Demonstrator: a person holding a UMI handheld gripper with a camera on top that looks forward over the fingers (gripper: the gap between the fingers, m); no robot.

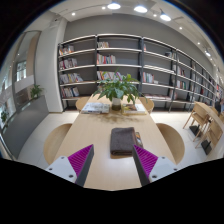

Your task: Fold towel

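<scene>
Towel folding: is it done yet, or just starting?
The towel already lies as a small, neat rectangle on the table, so it looks at least partly folded. The gripper holds nothing: its jaws are open, short of the towel. Any last fold is still to come.

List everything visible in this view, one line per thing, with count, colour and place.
towel: one, dark grey-brown, folded, lying on the table just ahead of the fingers
table: one, light wood, running away from the gripper
potted plant: one, green, at the table's far end
chairs: several, light wood, along both sides of the table
bookshelves: one long run, grey with books, along the far wall
ceiling lights: a few, white, overhead
gripper: one, pink-purple pads, fingers apart, holding nothing
</scene>
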